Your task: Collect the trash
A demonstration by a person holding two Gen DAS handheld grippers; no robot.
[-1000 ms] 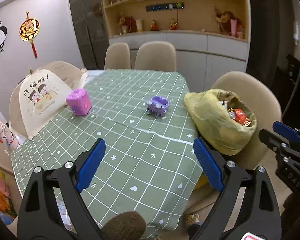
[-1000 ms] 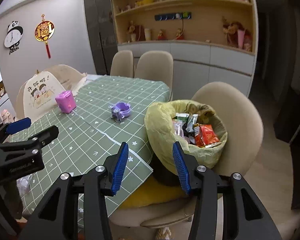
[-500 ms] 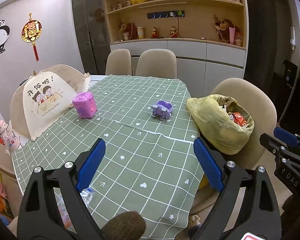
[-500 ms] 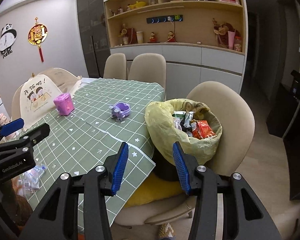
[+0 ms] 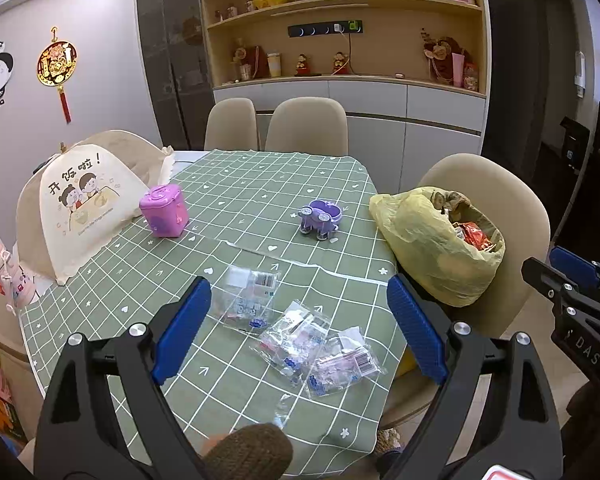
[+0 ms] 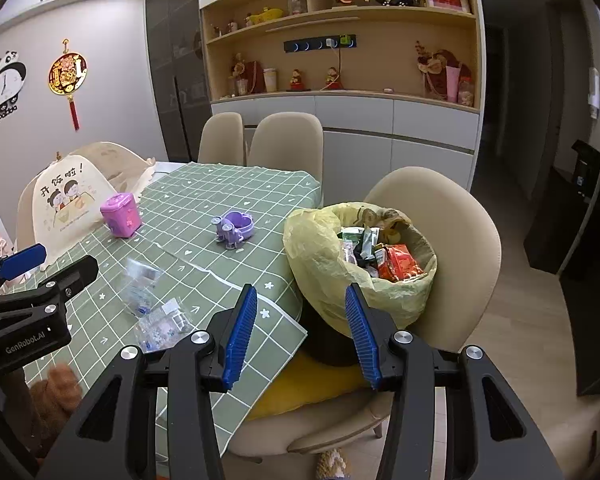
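Observation:
Three clear plastic wrappers lie on the green checked tablecloth near its front edge: one, one and one. They also show in the right wrist view. A bin lined with a yellow bag full of wrappers stands on a beige chair at the table's right side. My left gripper is open and empty, above the wrappers. My right gripper is open and empty, in front of the bin.
A pink toy box, a purple toy cart and a cloth food cover stand on the table. Beige chairs stand at the far end. A yellow cushion lies under the bin.
Both grippers have pulled back and risen, so the near part of the table with the clear wrappers has come into view. Neither gripper's opening has changed.

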